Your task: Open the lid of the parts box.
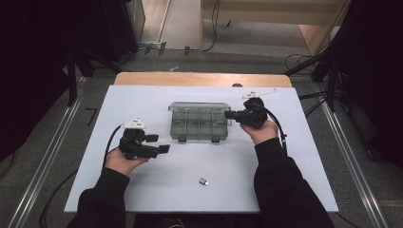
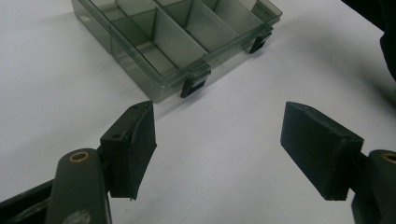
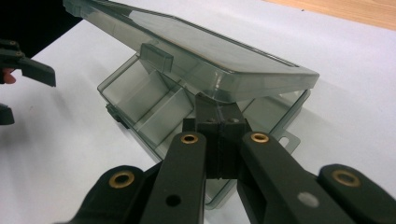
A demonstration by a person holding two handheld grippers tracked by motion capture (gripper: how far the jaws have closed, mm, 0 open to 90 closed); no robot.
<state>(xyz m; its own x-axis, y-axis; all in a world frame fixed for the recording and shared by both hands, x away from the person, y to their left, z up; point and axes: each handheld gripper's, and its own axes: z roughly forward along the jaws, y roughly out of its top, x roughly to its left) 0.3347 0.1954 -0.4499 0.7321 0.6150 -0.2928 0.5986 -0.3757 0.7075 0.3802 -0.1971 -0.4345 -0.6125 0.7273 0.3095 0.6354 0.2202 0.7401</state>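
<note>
A smoky clear compartment box (image 1: 198,122) sits mid-board, its two black front latches undone. In the right gripper view its lid (image 3: 187,51) is tilted up over the dividers. My right gripper (image 1: 229,114) is at the box's right end; its jaws are shut together, and their tip (image 3: 217,109) sits just under the raised lid's edge, with nothing visible between them. My left gripper (image 1: 160,143) hovers left of the box's front corner. Its jaws stand wide open and empty (image 2: 217,140) over the bare board, facing the box (image 2: 163,42).
The white board (image 1: 142,99) lies on a wooden table (image 1: 190,78). A small metal part (image 1: 203,181) lies on the board near the front edge, between the forearms. Cables trail on the floor around the table.
</note>
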